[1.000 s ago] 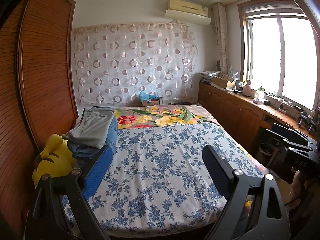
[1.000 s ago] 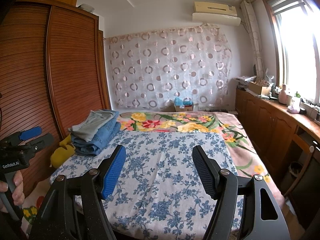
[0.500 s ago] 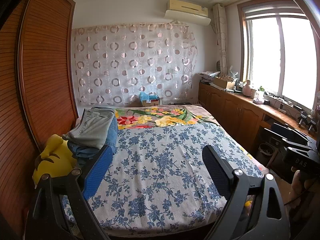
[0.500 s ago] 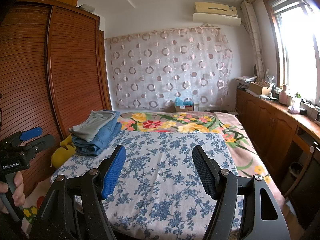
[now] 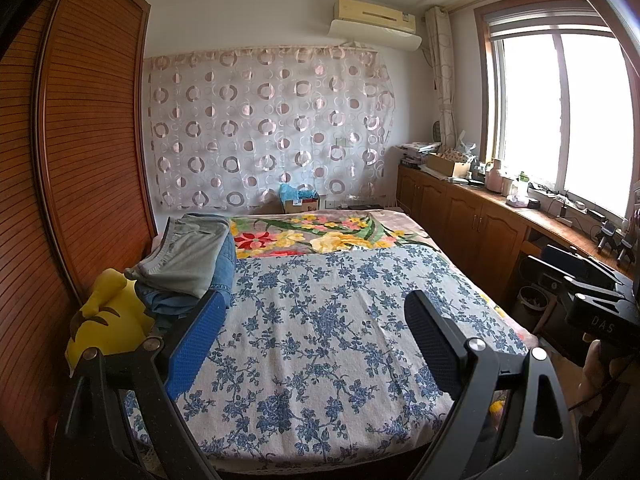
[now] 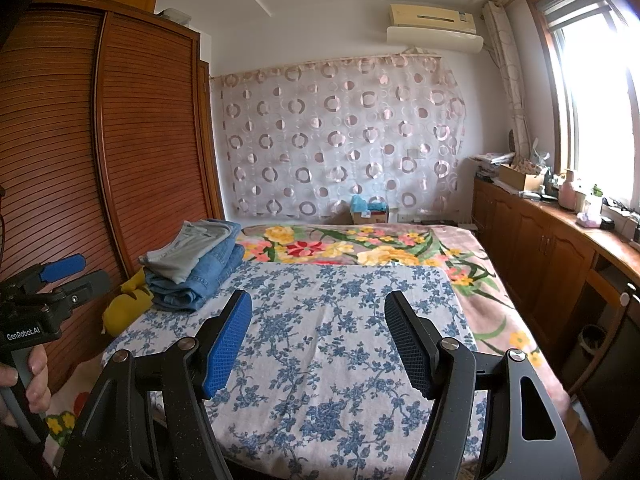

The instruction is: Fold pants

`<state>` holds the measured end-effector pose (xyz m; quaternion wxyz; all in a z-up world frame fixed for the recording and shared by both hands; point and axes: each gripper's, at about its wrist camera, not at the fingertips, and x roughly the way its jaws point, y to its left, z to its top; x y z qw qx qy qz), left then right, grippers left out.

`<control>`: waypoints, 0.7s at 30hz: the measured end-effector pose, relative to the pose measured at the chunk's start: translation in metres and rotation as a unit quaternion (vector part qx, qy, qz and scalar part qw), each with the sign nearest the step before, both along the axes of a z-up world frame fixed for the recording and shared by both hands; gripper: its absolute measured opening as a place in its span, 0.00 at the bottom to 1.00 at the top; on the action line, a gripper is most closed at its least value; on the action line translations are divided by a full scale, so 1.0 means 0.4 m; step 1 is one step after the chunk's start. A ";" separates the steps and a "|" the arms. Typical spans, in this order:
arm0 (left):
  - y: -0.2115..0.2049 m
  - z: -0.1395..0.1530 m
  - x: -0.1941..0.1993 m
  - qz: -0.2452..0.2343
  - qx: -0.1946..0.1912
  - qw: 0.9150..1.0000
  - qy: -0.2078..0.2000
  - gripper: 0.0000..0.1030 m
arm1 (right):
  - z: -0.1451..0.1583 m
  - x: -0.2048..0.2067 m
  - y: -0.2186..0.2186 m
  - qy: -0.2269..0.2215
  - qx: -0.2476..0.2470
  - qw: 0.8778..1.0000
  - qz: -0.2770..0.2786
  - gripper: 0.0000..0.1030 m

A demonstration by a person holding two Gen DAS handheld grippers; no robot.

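Nothing much has moved since the earlier frames: both views show the same scene from the same spots, with both claws held over the near end of the bed. Filling the lower middle of each frame is the bed (image 5: 320,320), covered by a blue-flowered sheet (image 6: 340,320), with a bright floral blanket (image 6: 340,246) across its far end. At the left edge stands a slatted wooden wardrobe (image 6: 120,140), and a circle-patterned curtain (image 5: 264,128) hangs on the far wall under an air conditioner (image 5: 374,20). On the right, a window (image 5: 560,112) sits above a row of wooden cabinets (image 5: 460,216). The folded pants (image 6: 196,264) lie stacked at centre left of both frames, on the bed's left side, a grey pair on top of blue jeans, touching a yellow plush toy (image 5: 108,320) just below them. Neither claw touches the stack. The left gripper (image 5: 312,336) is released, its fingers wide apart and empty; the right gripper (image 6: 318,338) is likewise spread and holds nothing.
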<state>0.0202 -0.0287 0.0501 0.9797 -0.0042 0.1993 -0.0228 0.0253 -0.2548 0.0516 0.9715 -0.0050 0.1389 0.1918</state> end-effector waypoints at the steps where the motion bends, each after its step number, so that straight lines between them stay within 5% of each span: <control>1: 0.000 0.000 0.000 0.000 0.000 1.000 0.000 0.89 | 0.000 0.000 0.000 0.000 0.000 1.000 0.000 0.69; 21: 0.000 -0.001 -0.001 0.000 0.000 1.000 0.000 0.89 | 0.001 -0.001 -0.005 0.001 0.000 1.000 0.003 0.69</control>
